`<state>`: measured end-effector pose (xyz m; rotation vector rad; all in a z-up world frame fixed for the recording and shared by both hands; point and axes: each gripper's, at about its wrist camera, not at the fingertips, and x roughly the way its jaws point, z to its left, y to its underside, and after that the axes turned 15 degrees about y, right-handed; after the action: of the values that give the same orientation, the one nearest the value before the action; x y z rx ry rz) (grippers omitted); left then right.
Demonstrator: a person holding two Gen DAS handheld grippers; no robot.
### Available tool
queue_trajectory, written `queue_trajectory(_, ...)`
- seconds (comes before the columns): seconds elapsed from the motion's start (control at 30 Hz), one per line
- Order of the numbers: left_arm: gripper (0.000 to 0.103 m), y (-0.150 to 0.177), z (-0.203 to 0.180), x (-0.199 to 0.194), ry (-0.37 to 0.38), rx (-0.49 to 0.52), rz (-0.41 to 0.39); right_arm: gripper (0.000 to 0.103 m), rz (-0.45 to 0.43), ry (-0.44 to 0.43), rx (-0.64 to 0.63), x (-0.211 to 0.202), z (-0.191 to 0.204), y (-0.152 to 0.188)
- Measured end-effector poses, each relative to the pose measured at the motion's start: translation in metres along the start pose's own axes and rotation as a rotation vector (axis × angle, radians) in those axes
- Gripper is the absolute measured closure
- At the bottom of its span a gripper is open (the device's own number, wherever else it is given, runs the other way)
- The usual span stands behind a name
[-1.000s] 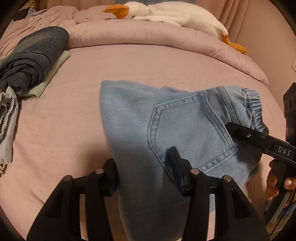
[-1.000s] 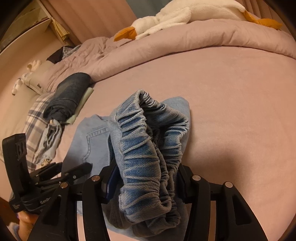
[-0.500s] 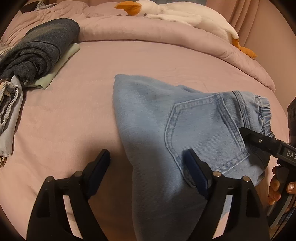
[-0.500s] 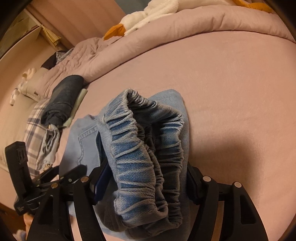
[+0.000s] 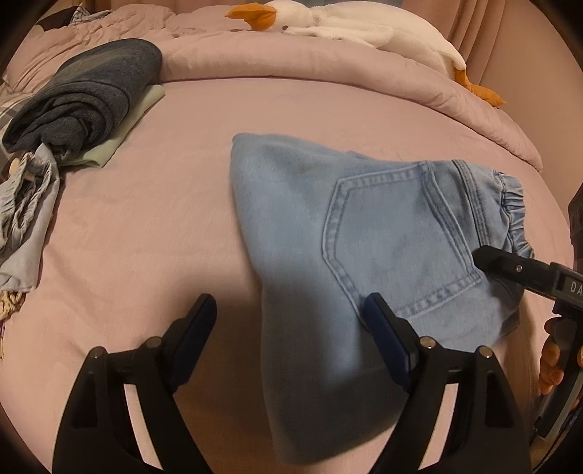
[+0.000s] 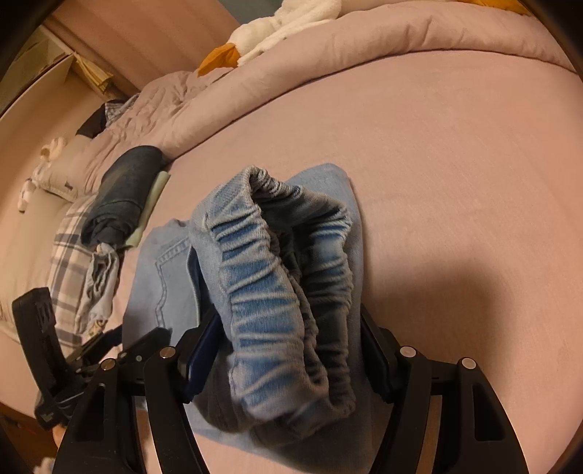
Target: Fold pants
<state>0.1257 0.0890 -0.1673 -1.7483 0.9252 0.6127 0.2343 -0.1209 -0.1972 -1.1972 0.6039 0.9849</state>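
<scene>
left wrist view: the left gripper (image 5: pixel 289 311) has its jaws spread wide, having just been opening. the folded pants (image 5: pixel 349 233) lie flat on the pink bed (image 5: pixel 153 218), in the near half towards its right edge. their near folded end reaches in between the two fingers; the right finger (image 5: pixel 382 335) sits at the denim's edge below the back pocket (image 5: pixel 397 237), while the left finger (image 5: pixel 193 328) stands clear over bare sheet, so nothing is pinched. the right gripper (image 5: pixel 488 259) comes in from the right edge at the elastic waistband (image 5: pixel 513 204), with a hand (image 5: pixel 550 364) on its handle. near the bed's far left corner lies a dark folded garment (image 5: pixel 83 94) on a pale green cloth (image 5: pixel 124 135). a white plush goose (image 5: pixel 349 25) lies along the rolled duvet (image 5: pixel 291 62) at the far edge.

right wrist view: the right gripper (image 6: pixel 289 346) is partly spread, its jaws having just opened wider. the gathered waistband (image 6: pixel 277 277) bulges up between the fingers, filling most of the gap; whether the pads still press on it i cannot tell. the rest of the pants (image 6: pixel 160 280) lies flat to the left, with the left gripper (image 6: pixel 120 346) at their near edge.
</scene>
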Motion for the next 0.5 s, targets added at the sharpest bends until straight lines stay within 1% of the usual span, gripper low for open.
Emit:
queue_trajectory(0.13, 0.019, 0.009, -0.003, -0.003, -0.003, 0.011, 0.011, 0.034, 0.003, 0.019, -0.017, -0.005, -0.001, 0.008)
queue_trajectory(0.23, 0.019, 0.014, -0.002, -0.001, -0.003, -0.002, 0.015, 0.034, -0.001, 0.045, -0.038, -0.006, 0.002, 0.013)
queue_trajectory(0.3, 0.019, 0.014, -0.001, -0.001, -0.002, -0.014, 0.015, 0.031, -0.012, 0.070, -0.066, -0.005, 0.007, 0.016)
queue_trajectory(0.4, 0.019, 0.016, -0.005, -0.004, -0.013, -0.002, 0.012, 0.030, -0.027, 0.110, -0.103, -0.006, 0.013, 0.018)
queue_trajectory(0.5, 0.019, 0.018, -0.006, -0.004, -0.016, -0.002, 0.010, 0.030, -0.014, 0.107, -0.093, -0.008, 0.010, 0.018)
